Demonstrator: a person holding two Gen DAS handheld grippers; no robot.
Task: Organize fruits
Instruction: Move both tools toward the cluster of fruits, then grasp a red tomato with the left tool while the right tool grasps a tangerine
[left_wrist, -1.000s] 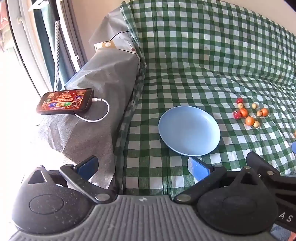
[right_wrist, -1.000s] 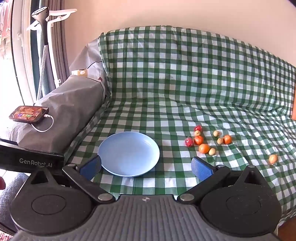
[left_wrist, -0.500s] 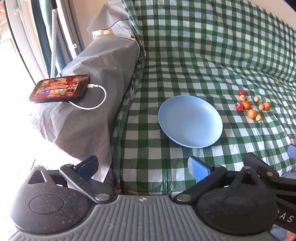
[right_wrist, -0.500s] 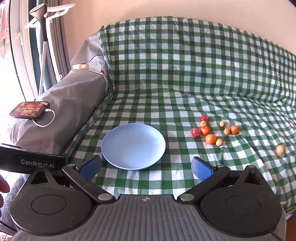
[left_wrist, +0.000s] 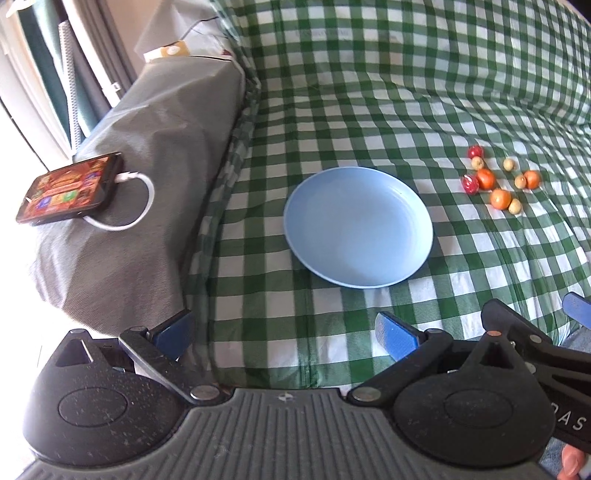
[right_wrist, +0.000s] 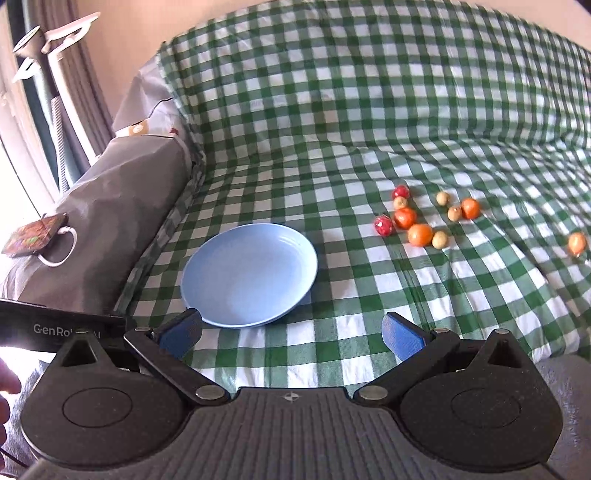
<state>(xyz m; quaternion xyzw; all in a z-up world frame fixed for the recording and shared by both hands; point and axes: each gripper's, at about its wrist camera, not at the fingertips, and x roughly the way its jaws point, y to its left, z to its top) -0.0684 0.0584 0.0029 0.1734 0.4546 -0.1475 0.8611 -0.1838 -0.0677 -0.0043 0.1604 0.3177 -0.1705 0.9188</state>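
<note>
A: Where does the fruit lie?

B: On the green checked cloth (right_wrist: 332, 110) that covers the sofa. A cluster (right_wrist: 421, 218) sits to the right of the blue plate (right_wrist: 249, 275), near it but apart from it. The left wrist view shows the same cluster (left_wrist: 498, 181) beyond the plate's (left_wrist: 358, 227) far right rim.

A: What is in the cluster?

B: Two red pieces, three orange ones and four small tan ones. The front orange (right_wrist: 420, 235) touches a tan fruit (right_wrist: 439, 239). One more orange fruit (right_wrist: 577, 242) lies alone, well apart to the right.

A: And the plate?

B: It holds nothing. It rests flat on the cloth.

A: The tools?

B: The left gripper (left_wrist: 284, 334) has its blue pads spread wide and grips nothing; it hangs over the front edge of the seat. The right gripper (right_wrist: 291, 332) is also spread wide with nothing between its pads, just in front of the plate's near rim.

A: Anything else?

B: A phone (left_wrist: 70, 188) with a lit screen lies on the grey-covered armrest (left_wrist: 155, 129), a white cable (left_wrist: 136, 203) plugged into it.
</note>
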